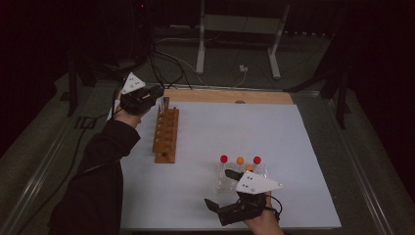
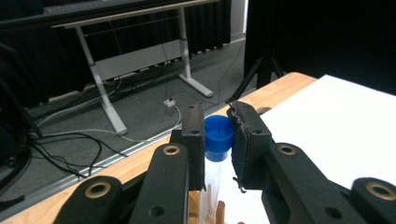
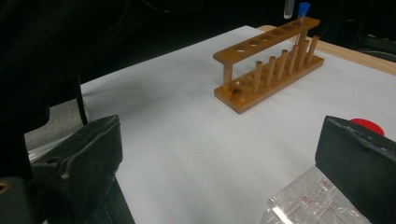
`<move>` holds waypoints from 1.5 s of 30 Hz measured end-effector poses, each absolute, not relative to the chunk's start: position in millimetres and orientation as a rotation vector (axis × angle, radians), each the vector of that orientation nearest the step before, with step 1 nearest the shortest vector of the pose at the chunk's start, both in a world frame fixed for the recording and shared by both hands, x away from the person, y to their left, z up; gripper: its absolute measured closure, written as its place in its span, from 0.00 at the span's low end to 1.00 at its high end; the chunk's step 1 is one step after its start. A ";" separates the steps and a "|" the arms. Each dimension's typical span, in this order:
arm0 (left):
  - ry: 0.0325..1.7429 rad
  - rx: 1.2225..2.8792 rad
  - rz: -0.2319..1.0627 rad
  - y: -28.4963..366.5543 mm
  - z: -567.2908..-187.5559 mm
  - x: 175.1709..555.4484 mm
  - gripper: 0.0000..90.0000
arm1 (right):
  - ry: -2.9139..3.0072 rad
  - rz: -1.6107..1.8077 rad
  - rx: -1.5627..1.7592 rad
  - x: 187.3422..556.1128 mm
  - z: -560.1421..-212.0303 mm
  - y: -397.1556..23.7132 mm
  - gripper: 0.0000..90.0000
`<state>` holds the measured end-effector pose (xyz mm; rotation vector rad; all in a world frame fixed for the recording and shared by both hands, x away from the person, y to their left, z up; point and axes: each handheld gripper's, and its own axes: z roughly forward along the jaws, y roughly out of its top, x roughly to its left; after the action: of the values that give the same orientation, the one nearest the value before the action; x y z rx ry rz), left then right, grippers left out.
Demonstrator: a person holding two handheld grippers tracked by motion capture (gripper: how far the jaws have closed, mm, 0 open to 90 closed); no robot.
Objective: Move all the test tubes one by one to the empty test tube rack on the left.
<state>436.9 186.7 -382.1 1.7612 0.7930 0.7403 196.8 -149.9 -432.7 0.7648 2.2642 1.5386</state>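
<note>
The room is dark, with black curtains [image 2: 135,28] along the far wall. The floor is a grey carpet [image 1: 235,61]. On it, far behind the table, stands a white metal desk frame with two legs [image 1: 200,54]. Black and white cables [image 1: 166,61] lie on the floor near this frame. The work table has a white top sheet [image 1: 274,142] and a light wooden far edge [image 1: 264,97].

You have a blue-capped tube [image 2: 218,140], a brown wooden rack [image 1: 166,134] and a white mat [image 1: 274,132]. Loose tubes' caps [image 1: 240,160] appear red and orange.
</note>
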 end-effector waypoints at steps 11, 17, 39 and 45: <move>0.870 1.750 0.745 183.3 -411.3 453.2 0.86 | 2.248 1.535 0.754 194.6 -432.4 -152.4 0.01; 0.908 1.766 0.730 182.6 -427.8 459.0 0.86 | 2.254 1.535 0.758 195.4 -433.6 -152.9 0.01; 0.978 1.807 0.671 181.3 -458.0 468.6 0.86 | 2.268 1.542 0.769 197.8 -435.2 -153.6 0.01; 0.975 1.831 0.643 181.7 -455.4 468.9 0.84 | 2.270 1.550 0.768 197.9 -434.5 -154.0 0.01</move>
<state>468.9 181.7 -455.4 1.8309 0.9746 0.6433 197.9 -154.0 -434.5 0.7685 2.2701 1.5503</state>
